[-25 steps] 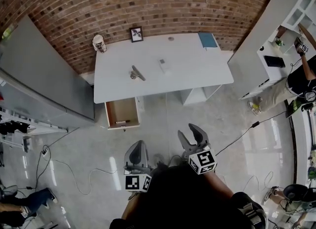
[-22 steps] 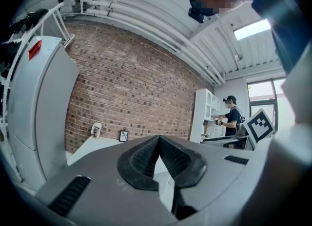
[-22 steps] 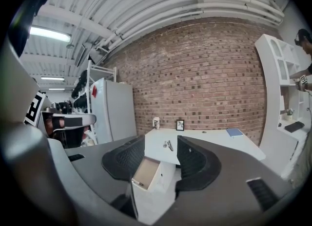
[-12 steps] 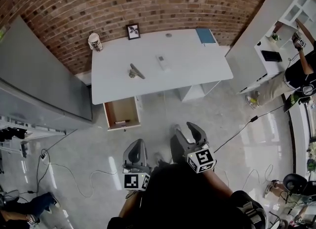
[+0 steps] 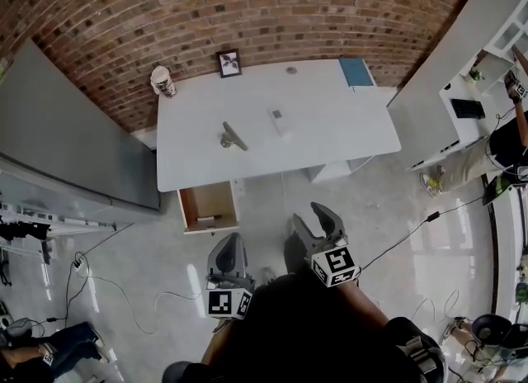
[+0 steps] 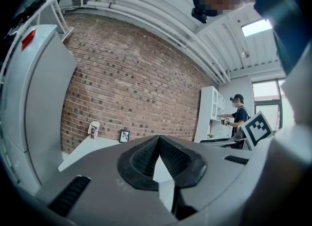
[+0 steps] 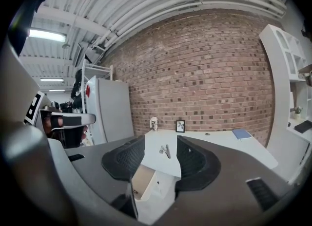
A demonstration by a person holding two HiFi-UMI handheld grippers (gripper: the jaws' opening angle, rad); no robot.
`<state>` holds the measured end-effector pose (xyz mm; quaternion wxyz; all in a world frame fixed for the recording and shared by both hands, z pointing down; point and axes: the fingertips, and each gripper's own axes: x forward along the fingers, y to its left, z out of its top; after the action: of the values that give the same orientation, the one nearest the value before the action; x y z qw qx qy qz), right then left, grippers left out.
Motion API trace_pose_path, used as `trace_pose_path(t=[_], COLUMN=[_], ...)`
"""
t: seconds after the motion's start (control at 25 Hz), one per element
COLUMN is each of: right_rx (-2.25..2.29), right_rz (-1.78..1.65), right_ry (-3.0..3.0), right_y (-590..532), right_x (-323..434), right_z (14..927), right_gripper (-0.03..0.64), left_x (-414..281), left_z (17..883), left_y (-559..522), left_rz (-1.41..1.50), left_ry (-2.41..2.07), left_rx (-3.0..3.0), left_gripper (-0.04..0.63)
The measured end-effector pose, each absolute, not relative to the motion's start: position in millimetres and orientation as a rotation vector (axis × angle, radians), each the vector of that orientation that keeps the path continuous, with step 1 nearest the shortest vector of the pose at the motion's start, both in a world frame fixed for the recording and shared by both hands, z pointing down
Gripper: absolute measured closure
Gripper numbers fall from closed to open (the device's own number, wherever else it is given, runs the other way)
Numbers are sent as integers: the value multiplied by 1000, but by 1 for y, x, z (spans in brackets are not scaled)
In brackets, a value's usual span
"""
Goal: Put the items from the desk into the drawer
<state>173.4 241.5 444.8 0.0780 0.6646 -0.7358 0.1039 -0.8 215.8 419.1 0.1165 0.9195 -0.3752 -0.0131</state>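
While I stand well back from the surface (image 5: 330, 130), I read this as the approach step: nothing has been picked up, and the floor lies between me and the work. The left tongs (image 5: 230, 243) are pressed together at the tips with nothing pinched. The right tongs (image 5: 311, 218) stand spread and empty, and through their gap I see the surface and the open drawer (image 5: 188, 208) under its front left corner.

The items all lie on top. A metal clip (image 5: 232, 136) sits left of the middle, with a small white block (image 5: 279, 117) apart to its right. A cup (image 5: 162, 81) and a picture frame (image 5: 229, 63) stand along the back edge, and a blue book (image 5: 356, 72) lies at the far right corner. Something small lies in the drawer; I cannot name it.

Both tongs are held low before my body, side by side and aimed at the surface, the left about level and the right tipped slightly down. Next, I judge, I must close in and bring the spread right tongs around the clip. The left tongs must open before they are of any use.
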Motion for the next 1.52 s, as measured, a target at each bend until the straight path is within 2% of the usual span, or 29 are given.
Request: trace_pose_path(t=[0.72, 1.52], right_rx=[1852, 1778], right_rz=[401, 452], right_ry=[-2276, -2235], right_y=[117, 6], right_x=[301, 327], right_z=[458, 496], right_gripper=[433, 422], left_x=[140, 174], left_z=[391, 397], left_y=[95, -3], left_rz=[-40, -58], left_ry=[-1195, -1212], left_rx=[2622, 2623], left_gripper=[592, 592])
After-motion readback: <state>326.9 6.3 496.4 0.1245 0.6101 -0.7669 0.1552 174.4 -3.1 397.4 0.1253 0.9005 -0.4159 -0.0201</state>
